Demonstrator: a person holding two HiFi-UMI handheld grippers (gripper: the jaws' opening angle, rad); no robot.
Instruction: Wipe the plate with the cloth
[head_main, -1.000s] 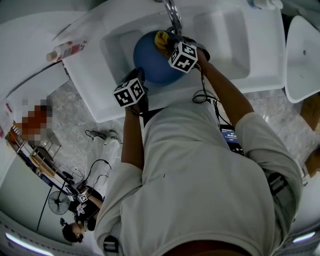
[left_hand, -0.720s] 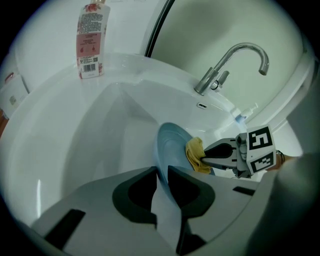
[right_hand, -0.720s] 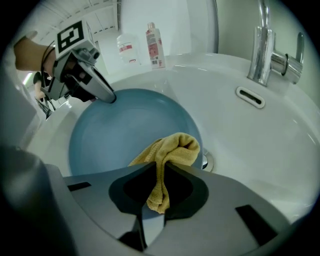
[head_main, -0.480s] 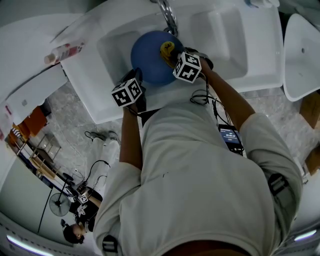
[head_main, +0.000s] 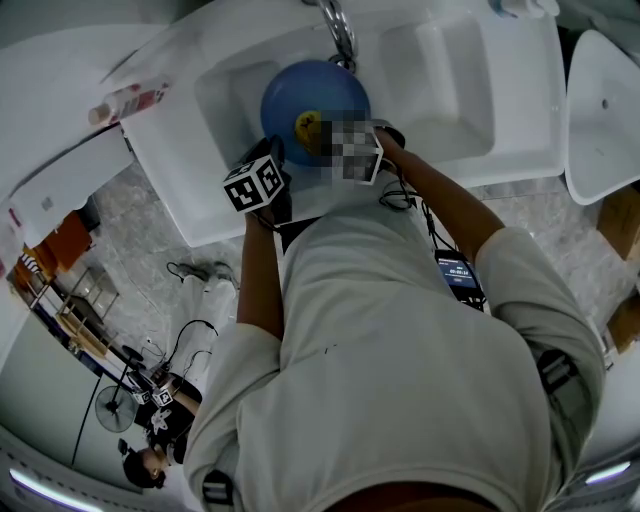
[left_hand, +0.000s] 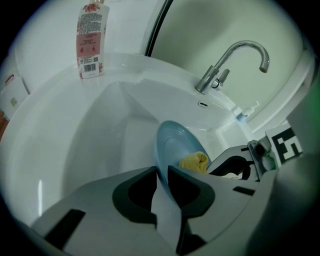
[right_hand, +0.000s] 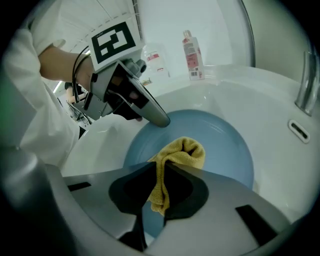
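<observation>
A blue plate (head_main: 318, 92) stands tilted in the white sink (head_main: 225, 95). My left gripper (left_hand: 162, 174) is shut on the plate's near rim (left_hand: 175, 145), which runs edge-on between its jaws. In the right gripper view that gripper (right_hand: 161, 120) pinches the plate's left rim (right_hand: 227, 145). My right gripper (right_hand: 162, 167) is shut on a yellow cloth (right_hand: 184, 151), whose bunched end lies against the plate's face. In the head view the cloth (head_main: 306, 126) sits low on the plate, next to the right gripper (head_main: 322, 134).
A chrome faucet (left_hand: 235, 55) rises behind the basin, and a pink-labelled bottle (left_hand: 90, 40) stands on the sink's far ledge. A second basin (head_main: 440, 75) lies to the right, with another white sink (head_main: 605, 110) beyond it. The person's torso fills the lower head view.
The right gripper has dragged the cloth across the plate, from the far rim by the faucet toward the near side. The left gripper and plate have stayed put.
</observation>
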